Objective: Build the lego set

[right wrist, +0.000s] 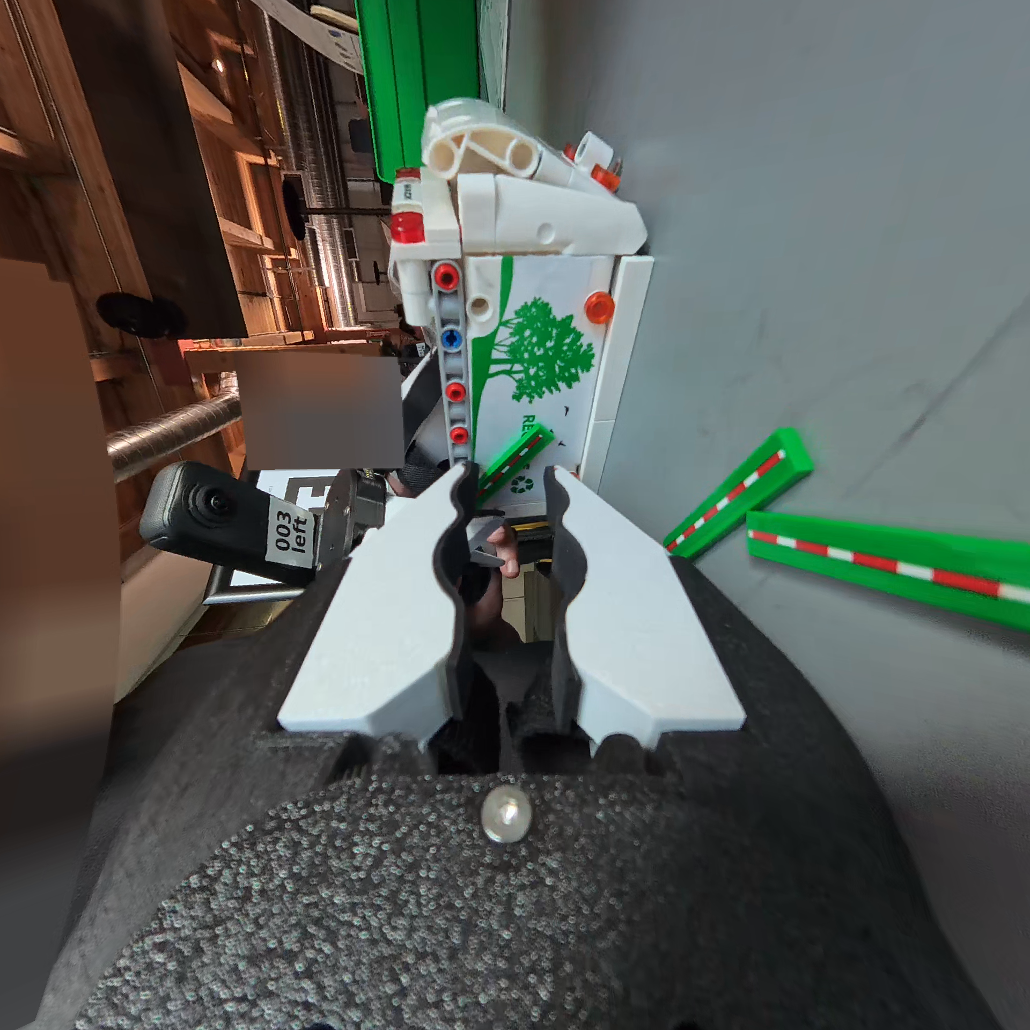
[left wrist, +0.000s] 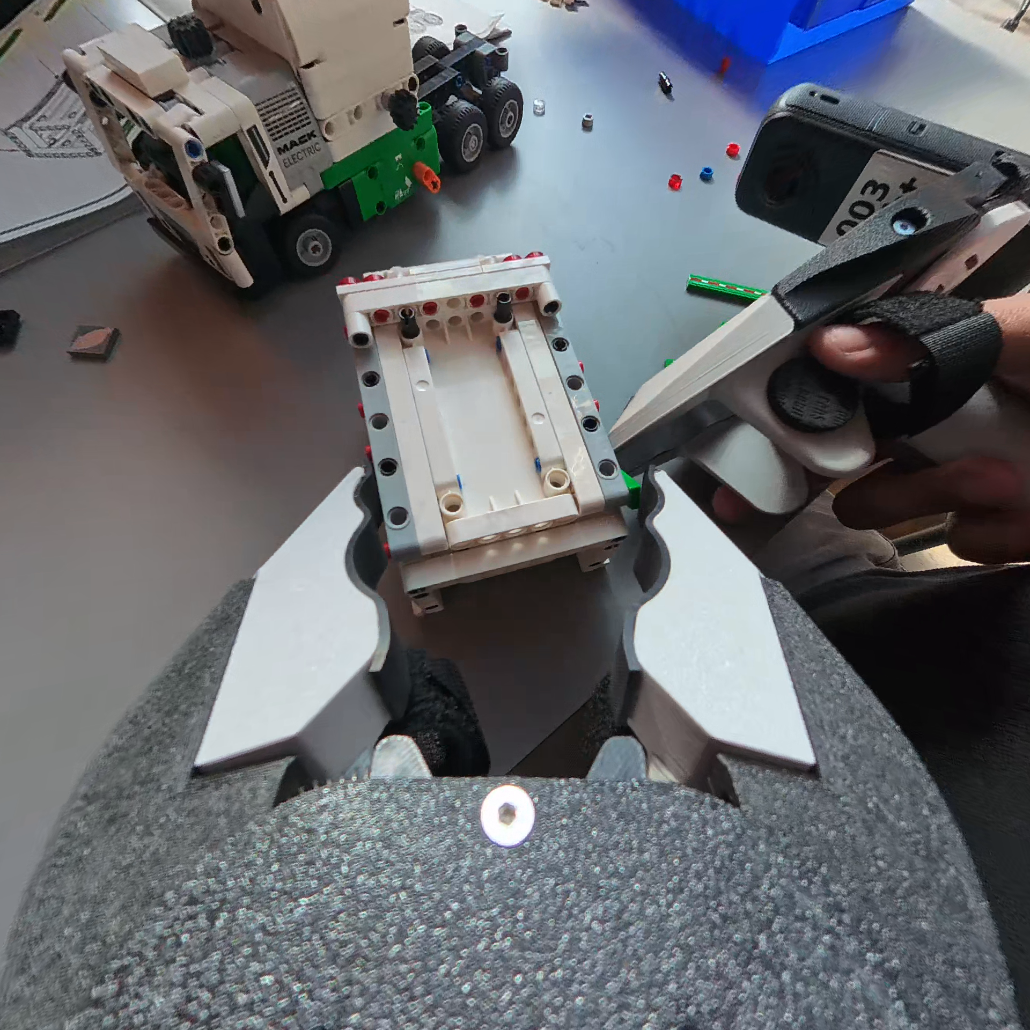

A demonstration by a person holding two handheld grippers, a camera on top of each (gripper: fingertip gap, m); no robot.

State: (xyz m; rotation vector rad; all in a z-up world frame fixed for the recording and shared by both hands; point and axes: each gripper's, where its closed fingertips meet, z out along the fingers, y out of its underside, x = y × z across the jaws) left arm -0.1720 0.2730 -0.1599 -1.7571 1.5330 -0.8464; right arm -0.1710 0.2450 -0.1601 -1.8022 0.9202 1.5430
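Note:
A white box body [left wrist: 479,412] with grey side beams and red pins lies on the grey table [left wrist: 167,446]. My left gripper [left wrist: 507,496] has its jaws wide around the box's near end, pads against its sides. In the right wrist view the box's side panel [right wrist: 535,356] shows a green tree print. My right gripper [right wrist: 510,485] is narrowed on a green strip with red-white stripes [right wrist: 515,460], held against that panel. The right gripper also shows in the left wrist view [left wrist: 696,401], at the box's right side, where a bit of green [left wrist: 631,490] shows.
A white and green truck model [left wrist: 267,139] stands at the far left on a printed sheet [left wrist: 44,139]. Two more green striped strips [right wrist: 741,490] [right wrist: 892,563] lie on the table. Small loose pins [left wrist: 705,174], a dark tile [left wrist: 93,341] and a blue bin [left wrist: 780,28] are farther off. The dark tile [left wrist: 93,341] lies some 15 cm from my left tips, 25 cm from my right tips.

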